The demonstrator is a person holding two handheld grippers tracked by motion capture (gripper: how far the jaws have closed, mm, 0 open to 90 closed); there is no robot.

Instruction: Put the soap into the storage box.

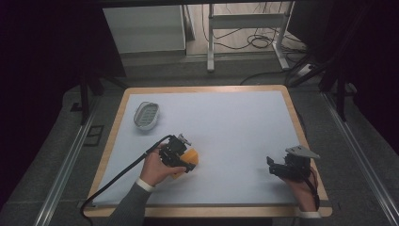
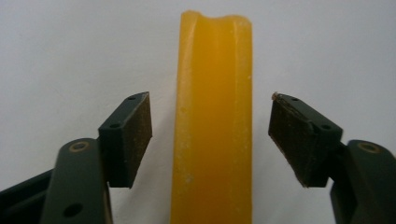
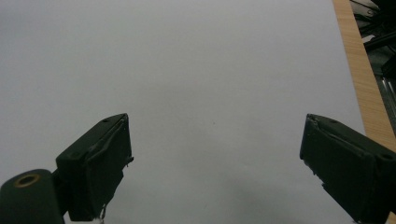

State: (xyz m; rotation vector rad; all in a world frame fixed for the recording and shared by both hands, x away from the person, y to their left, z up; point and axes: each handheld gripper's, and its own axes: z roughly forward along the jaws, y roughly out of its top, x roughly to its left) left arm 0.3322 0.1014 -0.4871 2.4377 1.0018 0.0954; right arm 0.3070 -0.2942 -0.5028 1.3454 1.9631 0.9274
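Note:
An orange-yellow bar (image 1: 192, 155) lies on the white mat left of centre. The left gripper (image 1: 184, 161), held in a person's hand, is down over it. In the left gripper view the bar (image 2: 212, 70) runs straight up between the two jaws of the left gripper (image 2: 210, 135), and a strip of mat shows on each side, so the pads (image 2: 140, 135) do not touch it. The right gripper (image 1: 273, 167) rests near the mat's right front, pointing left. Its jaws stand wide apart in the right gripper view (image 3: 215, 158), with bare mat between them.
A grey oval dish (image 1: 146, 114) sits at the mat's back left. The white mat (image 1: 226, 122) covers a wooden table whose rim (image 1: 297, 117) shows at the right. The left gripper's black cable (image 1: 117, 176) trails off the front left. Table legs and cables stand on the floor beyond.

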